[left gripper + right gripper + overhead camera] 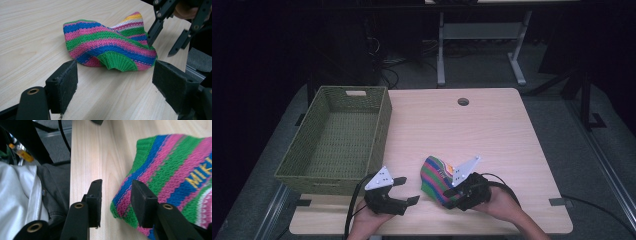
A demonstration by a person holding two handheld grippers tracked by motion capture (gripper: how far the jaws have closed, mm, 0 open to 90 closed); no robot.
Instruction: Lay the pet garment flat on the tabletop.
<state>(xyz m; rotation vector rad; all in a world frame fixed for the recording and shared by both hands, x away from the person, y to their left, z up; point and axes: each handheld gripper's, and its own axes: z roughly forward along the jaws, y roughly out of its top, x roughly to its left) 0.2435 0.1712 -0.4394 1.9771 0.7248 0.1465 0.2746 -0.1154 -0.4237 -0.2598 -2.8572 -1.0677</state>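
Looking down from the high view, the right claw sits over the near edge of the striped knitted sock, which lies crumpled on the pale wooden table close to the person's side. The left claw rests just beside it, jaws spread and empty, apparently waiting its turn. A green woven basket, with nothing in it, stands beyond the left claw, the probable destination for the sock.

In the left gripper view, the sock lies ahead of the wide-open jaws, between them but untouched. The right claw comes down at the sock's far edge.

In the right gripper view, the jaws stand partly closed around the sock's corner. One pad lies on the fabric; the other is on bare table just beside the edge. No firm pinch is evident, so the sock does not look held.
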